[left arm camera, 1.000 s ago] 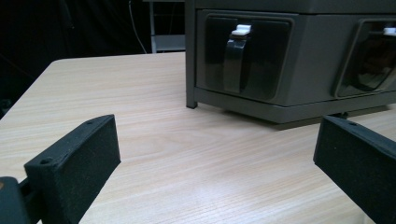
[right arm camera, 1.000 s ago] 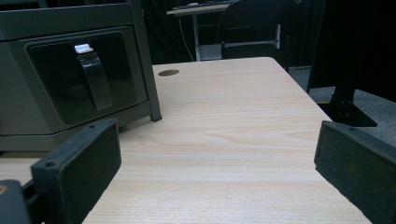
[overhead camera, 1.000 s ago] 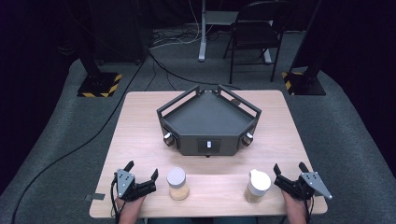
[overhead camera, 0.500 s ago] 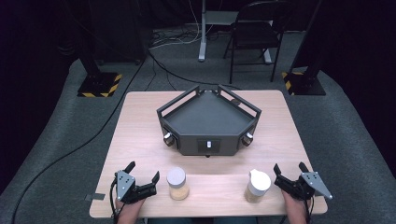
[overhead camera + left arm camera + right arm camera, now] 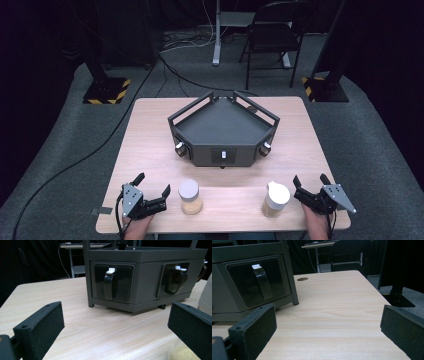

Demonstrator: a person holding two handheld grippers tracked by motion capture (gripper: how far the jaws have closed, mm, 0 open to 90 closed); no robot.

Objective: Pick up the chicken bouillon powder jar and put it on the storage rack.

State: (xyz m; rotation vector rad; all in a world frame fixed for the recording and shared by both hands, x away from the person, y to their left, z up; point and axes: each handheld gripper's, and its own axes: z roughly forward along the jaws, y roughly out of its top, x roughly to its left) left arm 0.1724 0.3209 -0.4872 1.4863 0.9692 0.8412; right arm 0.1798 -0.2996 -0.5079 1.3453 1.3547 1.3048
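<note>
- Nothing of the work looks done, we judge: both jars stand untouched on the table point(image 5: 150, 130), and every grasp and move is left to make.
- We see the grey tray point(image 5: 222, 125) mid-table, an angular rack with railed walls; its floor looks bare, and latch-like handles sit in the front panels.
- Our left jar point(image 5: 190, 196) stands near the front edge, just right of the left gripper point(image 5: 151, 191); it holds a tan, grainy fill to about half, under a white lid.
- Our right jar point(image 5: 275, 199) stands just left of the right gripper point(image 5: 311, 186); its white cap has a small spout, and a pale fill sits low inside.
- We hold the left gripper released, jaws spread wide, the jar beside its right jaw but not between them.
- We hold the right gripper released too, jaws wide, with bare tabletop between them.
</note>
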